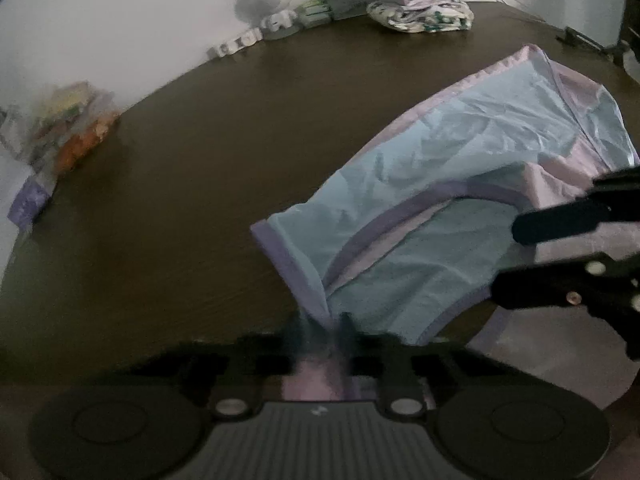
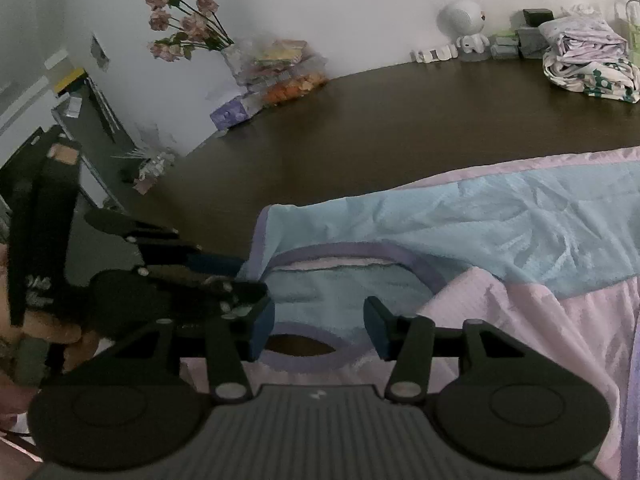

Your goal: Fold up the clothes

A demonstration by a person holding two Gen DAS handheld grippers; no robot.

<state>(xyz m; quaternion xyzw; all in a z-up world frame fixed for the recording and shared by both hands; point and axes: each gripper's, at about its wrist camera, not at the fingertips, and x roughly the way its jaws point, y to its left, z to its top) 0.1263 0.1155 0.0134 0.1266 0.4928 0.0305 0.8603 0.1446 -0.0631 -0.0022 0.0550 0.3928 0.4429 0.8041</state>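
A light blue and pink sleeveless top with purple trim (image 1: 460, 152) lies spread on the dark wooden table (image 1: 180, 208); it also shows in the right wrist view (image 2: 500, 216). My left gripper (image 1: 322, 330) is shut on the top's purple-trimmed corner at the near table edge. It shows in the right wrist view (image 2: 240, 276) at the left, pinching that corner. My right gripper (image 2: 318, 330) is open, hovering over the armhole opening near the table edge. It shows at the right of the left wrist view (image 1: 508, 256).
A stack of folded patterned clothes (image 1: 420, 4) sits at the far side, also in the right wrist view (image 2: 588, 60). A white toy figure (image 2: 466, 28), small boxes (image 2: 532, 36), snack bags (image 2: 280, 68) and a vase of flowers (image 2: 188, 24) line the wall.
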